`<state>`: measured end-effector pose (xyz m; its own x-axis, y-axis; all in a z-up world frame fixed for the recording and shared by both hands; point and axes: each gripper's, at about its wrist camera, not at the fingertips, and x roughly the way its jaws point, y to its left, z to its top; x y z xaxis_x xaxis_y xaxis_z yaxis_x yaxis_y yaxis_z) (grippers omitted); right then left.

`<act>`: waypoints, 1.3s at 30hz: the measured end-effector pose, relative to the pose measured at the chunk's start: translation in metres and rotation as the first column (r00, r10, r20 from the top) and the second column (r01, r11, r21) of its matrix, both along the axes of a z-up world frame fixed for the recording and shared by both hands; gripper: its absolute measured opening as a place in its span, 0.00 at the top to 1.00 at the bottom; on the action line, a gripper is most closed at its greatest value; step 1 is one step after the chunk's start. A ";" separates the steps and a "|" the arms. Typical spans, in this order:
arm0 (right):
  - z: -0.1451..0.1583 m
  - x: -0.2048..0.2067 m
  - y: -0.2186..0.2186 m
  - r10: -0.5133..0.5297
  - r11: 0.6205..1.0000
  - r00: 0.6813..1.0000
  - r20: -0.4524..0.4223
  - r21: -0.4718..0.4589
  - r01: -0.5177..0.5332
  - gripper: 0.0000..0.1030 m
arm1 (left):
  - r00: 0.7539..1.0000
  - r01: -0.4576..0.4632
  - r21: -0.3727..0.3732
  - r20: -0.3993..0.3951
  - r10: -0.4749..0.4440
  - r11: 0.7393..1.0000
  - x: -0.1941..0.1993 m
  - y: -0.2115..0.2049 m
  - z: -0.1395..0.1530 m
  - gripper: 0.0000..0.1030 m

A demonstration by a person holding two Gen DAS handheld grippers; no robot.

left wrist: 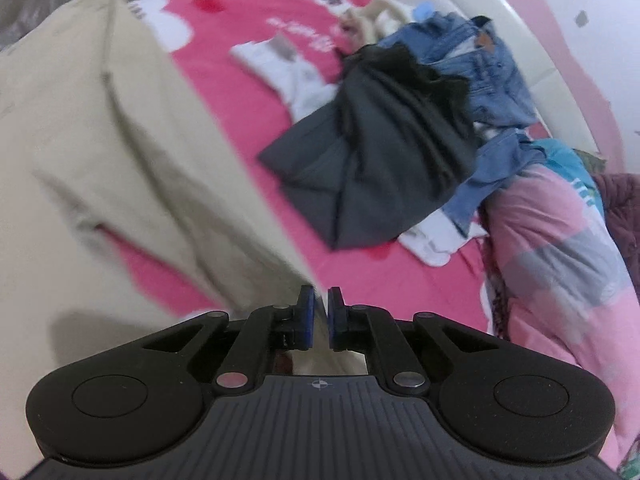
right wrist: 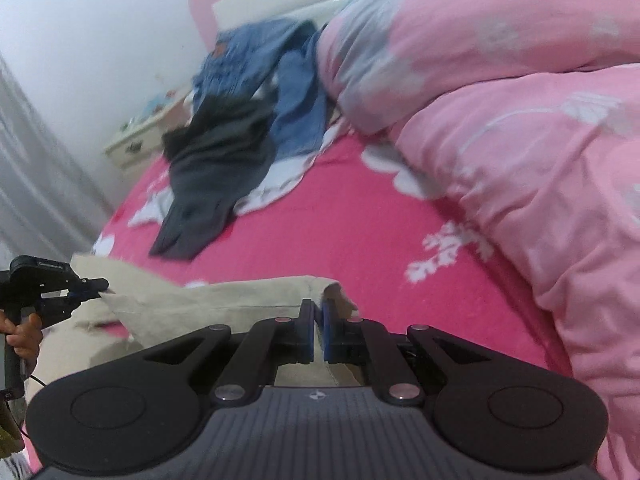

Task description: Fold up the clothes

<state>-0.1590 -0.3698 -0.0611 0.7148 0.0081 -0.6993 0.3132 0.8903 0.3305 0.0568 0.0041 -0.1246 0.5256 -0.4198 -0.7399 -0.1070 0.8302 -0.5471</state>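
I have the beige garment (left wrist: 120,152) pinched at two points along its edge and lifted off the bright pink bedsheet (left wrist: 248,92), so it hangs slack between my two tools near the foot of the bed. My left gripper (left wrist: 321,304) is clamped tight on one corner: its blue pads (left wrist: 307,312) sit almost together with a thin fold of beige cloth between them, and the fabric spreads up and away to the left of that view. My right gripper (right wrist: 319,320) is likewise closed on the cloth, with a folded hem of the same garment (right wrist: 224,300) caught between its pads. From the right wrist view I can see my left gripper (right wrist: 94,286) at the far left edge, nipping the other corner, with a hand (right wrist: 22,336) wrapped around its handle. Farther up the sheet lies a dark grey garment (left wrist: 380,148) in a crumpled heap, partly over blue jeans (left wrist: 488,76) and touching a white piece of clothing (left wrist: 288,72). Beside the heap, along one side of the bed, is a bunched pale pink duvet (right wrist: 520,120) with grey and white patterning. Past the bed's far corner I see a small cream bedside cabinet (right wrist: 140,140) against the white wall (right wrist: 100,20).
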 end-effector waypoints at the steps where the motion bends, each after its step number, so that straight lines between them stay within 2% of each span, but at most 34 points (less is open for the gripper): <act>1: -0.001 0.001 -0.002 -0.014 1.000 1.000 0.010 -0.014 0.015 0.95 | 1.000 0.005 0.000 0.011 -0.005 1.000 0.006 -0.007 0.000 0.95; 6: 0.006 0.018 -0.008 -0.070 0.985 0.995 0.070 -0.154 0.081 0.95 | 0.997 0.035 0.001 0.065 -0.035 0.999 0.037 -0.042 0.003 0.95; 11: 0.019 0.050 -0.018 -0.105 0.941 0.986 0.127 -0.309 0.140 0.95 | 0.989 0.074 0.028 0.128 -0.077 0.997 0.079 -0.083 0.012 0.95; 13: 0.018 0.070 -0.026 -0.105 0.919 0.986 0.132 -0.365 0.147 0.95 | 0.987 0.080 0.046 0.136 -0.085 0.996 0.100 -0.098 0.010 0.95; 14: 0.014 0.082 -0.030 -0.103 0.912 0.987 0.125 -0.385 0.144 0.95 | 0.988 0.098 0.066 0.114 -0.105 0.993 0.112 -0.106 0.003 0.94; 15: 0.008 0.096 -0.033 -0.098 0.900 0.990 0.104 -0.414 0.133 0.95 | 0.988 0.117 0.085 0.091 -0.124 0.989 0.123 -0.114 -0.005 0.92; 17: -0.009 0.123 -0.038 -0.102 0.867 0.993 0.058 -0.484 0.117 0.93 | 0.986 0.154 0.125 0.042 -0.160 0.980 0.146 -0.130 -0.021 0.70; 19: -0.032 0.152 -0.044 -0.098 0.837 0.995 -0.024 -0.543 0.070 0.87 | 0.985 0.173 0.189 -0.036 -0.169 0.967 0.159 -0.141 -0.042 0.65; 20: -0.038 0.159 -0.046 -0.099 0.828 0.994 -0.044 -0.558 0.058 0.85 | 0.984 0.177 0.193 -0.039 -0.172 0.965 0.159 -0.141 -0.045 0.65; 22: -0.042 0.165 -0.046 -0.100 0.813 0.994 -0.042 -0.579 0.057 0.82 | 0.983 0.185 0.202 -0.045 -0.180 0.962 0.157 -0.141 -0.051 0.58; 23: -0.040 0.163 -0.044 -0.102 0.804 0.994 -0.027 -0.591 0.067 0.74 | 0.982 0.188 0.203 -0.045 -0.183 0.961 0.156 -0.141 -0.054 0.50; 24: -0.037 0.159 -0.041 -0.102 0.791 0.995 -0.007 -0.607 0.077 0.71 | 0.983 0.184 0.186 -0.023 -0.183 0.965 0.151 -0.138 -0.052 0.46; 26: -0.030 0.148 -0.031 -0.074 0.772 0.996 0.042 -0.630 0.084 0.67 | 0.985 0.171 0.162 0.006 -0.175 0.972 0.143 -0.128 -0.045 0.44; 30: -0.036 0.150 -0.002 0.076 0.798 0.997 -0.001 -0.600 -0.062 0.67 | 0.991 0.126 0.088 0.039 -0.130 0.988 0.110 -0.089 -0.023 0.41; 32: -0.059 0.167 0.005 0.165 0.838 0.983 -0.077 -0.515 -0.181 0.68 | 0.994 0.102 0.068 0.037 -0.104 0.992 0.087 -0.064 -0.011 0.41; 34: -0.091 0.186 0.000 0.199 0.895 0.969 -0.148 -0.376 -0.241 0.70 | 0.997 0.074 0.063 0.019 -0.075 0.995 0.059 -0.034 0.000 0.40; 35: -0.107 0.193 -0.006 0.191 0.913 0.963 -0.188 -0.327 -0.245 0.73 | 0.999 0.048 0.064 0.002 -0.049 0.997 0.046 -0.018 0.006 0.40; 37: -0.129 0.198 -0.018 0.121 0.918 0.968 -0.221 -0.345 -0.194 0.73 | 0.999 -0.007 0.077 -0.045 0.010 0.997 0.018 0.019 0.014 0.40; 39: -0.118 0.192 -0.029 -0.014 0.912 0.976 -0.218 -0.402 -0.077 0.73 | 0.994 -0.072 0.108 -0.076 0.080 0.992 -0.010 0.058 0.019 0.40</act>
